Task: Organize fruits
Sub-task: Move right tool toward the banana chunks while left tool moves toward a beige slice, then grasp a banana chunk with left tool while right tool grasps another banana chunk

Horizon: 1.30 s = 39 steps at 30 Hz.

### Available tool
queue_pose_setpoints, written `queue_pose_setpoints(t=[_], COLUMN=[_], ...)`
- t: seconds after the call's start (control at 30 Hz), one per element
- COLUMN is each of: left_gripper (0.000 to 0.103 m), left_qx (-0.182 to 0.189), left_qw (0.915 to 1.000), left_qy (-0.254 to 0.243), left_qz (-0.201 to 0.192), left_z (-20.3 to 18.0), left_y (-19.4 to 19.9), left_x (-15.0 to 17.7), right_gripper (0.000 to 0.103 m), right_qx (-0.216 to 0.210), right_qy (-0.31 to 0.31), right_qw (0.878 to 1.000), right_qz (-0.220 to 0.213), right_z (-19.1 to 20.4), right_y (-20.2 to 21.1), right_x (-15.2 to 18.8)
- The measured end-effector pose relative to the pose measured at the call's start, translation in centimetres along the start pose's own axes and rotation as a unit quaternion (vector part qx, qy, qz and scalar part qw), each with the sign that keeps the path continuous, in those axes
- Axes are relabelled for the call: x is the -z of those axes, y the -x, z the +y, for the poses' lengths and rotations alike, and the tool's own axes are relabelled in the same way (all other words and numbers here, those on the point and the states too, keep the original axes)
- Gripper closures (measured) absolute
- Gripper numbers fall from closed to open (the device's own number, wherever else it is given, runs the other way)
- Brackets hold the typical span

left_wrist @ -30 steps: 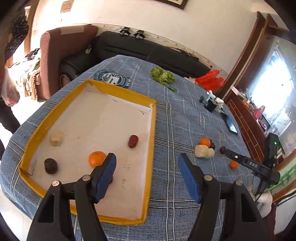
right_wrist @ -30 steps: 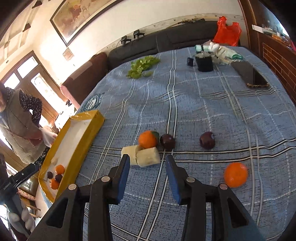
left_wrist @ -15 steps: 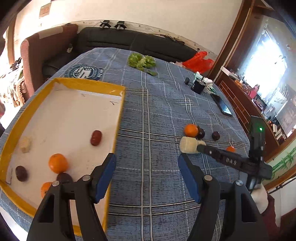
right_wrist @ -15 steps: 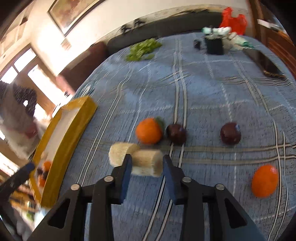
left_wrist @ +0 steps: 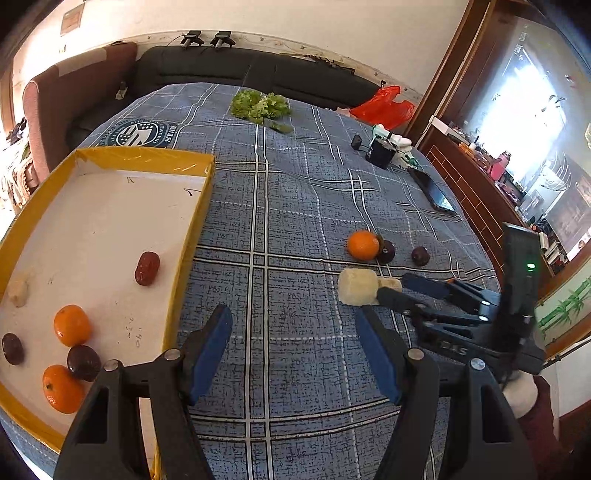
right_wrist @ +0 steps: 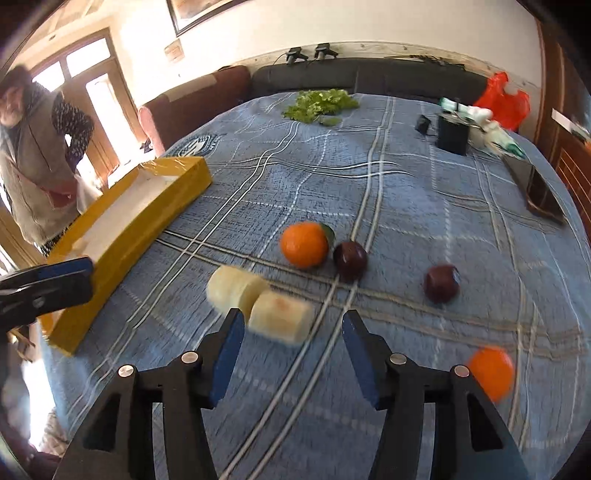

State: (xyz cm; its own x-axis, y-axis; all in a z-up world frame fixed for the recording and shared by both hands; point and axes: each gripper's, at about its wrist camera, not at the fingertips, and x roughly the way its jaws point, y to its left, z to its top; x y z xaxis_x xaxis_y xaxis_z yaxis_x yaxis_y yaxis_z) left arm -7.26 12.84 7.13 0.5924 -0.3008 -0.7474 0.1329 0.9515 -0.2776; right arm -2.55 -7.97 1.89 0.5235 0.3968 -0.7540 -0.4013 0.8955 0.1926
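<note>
Right claw (right_wrist: 291, 334) hovered low over the tabletop (right_wrist: 406, 206), fingers spread apart, just short of two pale fruit chunks (right_wrist: 258, 302). Left claw (left_wrist: 291, 343) gaped empty beside the yellow tray (left_wrist: 188, 236) holding oranges (left_wrist: 72, 325).

dark sofa (left_wrist: 258, 79) along white wall (left_wrist: 295, 26), reddish armchair (left_wrist: 74, 88) beside it, bright window (left_wrist: 532, 110) right, framed picture (right_wrist: 195, 13) overhead.
</note>
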Motion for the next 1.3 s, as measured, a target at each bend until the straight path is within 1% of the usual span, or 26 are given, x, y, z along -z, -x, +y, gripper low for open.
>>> queue_pose_setpoints(t=[0.1,0.17,0.2,0.23,0.27,0.33,0.47,0.63,0.73,0.8,0.93,1.03,1.13,1.2,1.23,1.27,1.3], left_gripper=[0.034,0.034,0.034,0.034,0.034,0.034,0.034,0.035,0.035,0.034,0.03,0.03,0.03,0.037,0.054,0.065,0.065], left_qx=[-0.001,0.001,0.0,0.001,0.002,0.002,0.002,0.006,-0.007,-0.016,-0.02,-0.014,-0.015,-0.009,0.0,0.003,-0.002], left_qw=[1.0,1.0,1.0,1.0,0.9999,0.9999,0.9998,0.9985,0.9961,0.9944,0.992,0.9898,0.9868,0.986,0.9856,0.9849,0.9844], left_qy=[0.001,0.005,0.007,0.008,0.011,0.011,-0.002,-0.042,-0.077,-0.098,-0.121,-0.137,-0.156,-0.16,-0.162,-0.164,-0.168], left_qz=[-0.005,-0.004,-0.001,0.001,0.004,0.009,0.022,0.035,0.041,0.039,0.028,0.035,0.042,0.046,0.05,0.054,0.052], left_z=[0.1,0.2,0.2,0.2,0.2,0.0,-1.0,-2.9,-3.9,-4.2,-4.6,-5.2,-5.9,-6.3,-6.5,-6.7,-7.0], left_y=[0.2,-0.1,-0.3,-0.5,-0.9,-1.5,-3.2,-5.4,-6.5,-6.7,-6.3,-6.5,-7.1,-7.5,-7.6,-7.8,-7.8], left_x=[-0.2,-0.4,-0.5,-0.6,-0.7,-0.8,-1.1,-1.0,-0.2,0.4,1.0,1.4,2.0,2.1,2.2,2.2,2.4], right_gripper=[0.043,0.046,0.052,0.057,0.059,0.06,0.064,0.064,0.064,0.064,0.064,0.064,0.064,0.064,0.064,0.064,0.064], right_qx=[-0.036,-0.042,-0.05,-0.054,-0.054,-0.051,-0.05,-0.044,-0.044,-0.042,-0.042,-0.042,-0.043,-0.042,-0.04,-0.04,-0.04], right_qy=[-0.005,-0.001,0.0,-0.003,-0.001,0.0,-0.007,-0.023,-0.039,-0.046,-0.054,-0.057,-0.059,-0.059,-0.059,-0.059,-0.059], right_qw=[0.999,0.999,0.999,0.998,0.999,0.999,0.999,0.999,0.998,0.998,0.998,0.997,0.997,0.997,0.997,0.997,0.997], right_qz=[0.003,0.003,0.005,0.01,0.01,0.01,0.012,0.009,0.008,0.009,0.01,0.008,0.008,0.009,0.01,0.011,0.011], right_z=[0.0,0.2,0.2,0.3,0.3,0.6,0.7,0.0,-0.9,-1.3,-1.7,-1.6,-1.4,-1.2,-1.1,-1.0,-0.9], right_y=[-0.6,-0.5,-0.5,-0.6,-0.5,-0.4,0.2,1.6,2.3,2.4,2.5,2.5,2.4,2.4,2.3,2.3,2.4], right_x=[-0.1,0.2,0.3,0.4,0.6,0.8,1.5,2.6,3.1,3.4,3.6,3.4,3.3,3.3,3.3,3.2,3.2])
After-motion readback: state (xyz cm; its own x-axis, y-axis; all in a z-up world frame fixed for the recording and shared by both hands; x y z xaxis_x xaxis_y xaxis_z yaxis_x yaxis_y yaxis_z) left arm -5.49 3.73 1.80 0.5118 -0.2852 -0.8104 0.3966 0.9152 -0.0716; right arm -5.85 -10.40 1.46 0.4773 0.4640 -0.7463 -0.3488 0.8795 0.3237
